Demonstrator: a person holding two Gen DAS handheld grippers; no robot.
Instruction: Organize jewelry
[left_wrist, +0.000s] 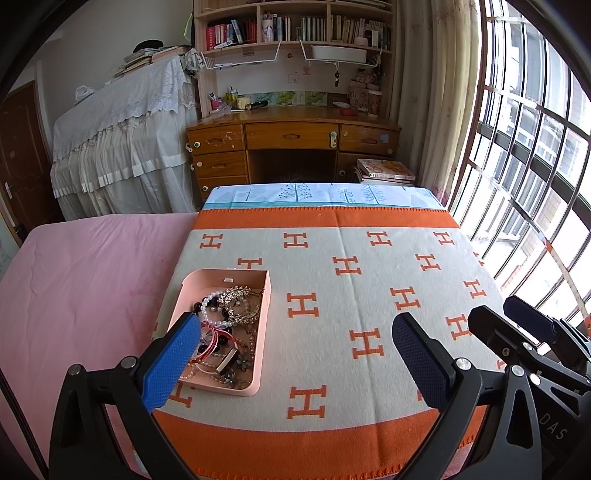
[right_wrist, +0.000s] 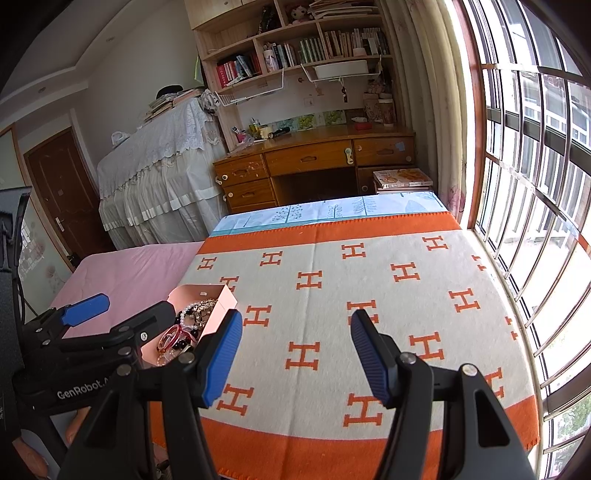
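1. Pink tray (left_wrist: 263, 332) of tangled jewelry (left_wrist: 225, 325): on the blanket (left_wrist: 369, 295), near left.
2. Left gripper (left_wrist: 291, 354): fingers apart, empty (left finger (left_wrist: 170, 362) overlaps the tray).
3. Right gripper (right_wrist: 295, 354): fingers apart, empty, tray to their left.

Both grippers open, side by side.
My left gripper (left_wrist: 295, 354) and right gripper (right_wrist: 295, 354) point forward and down, jaws spread, nothing between my pads.

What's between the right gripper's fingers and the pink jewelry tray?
Only bare H-patterned blanket lies between the open right gripper and the pink tray at its left. The right wrist view shows it.
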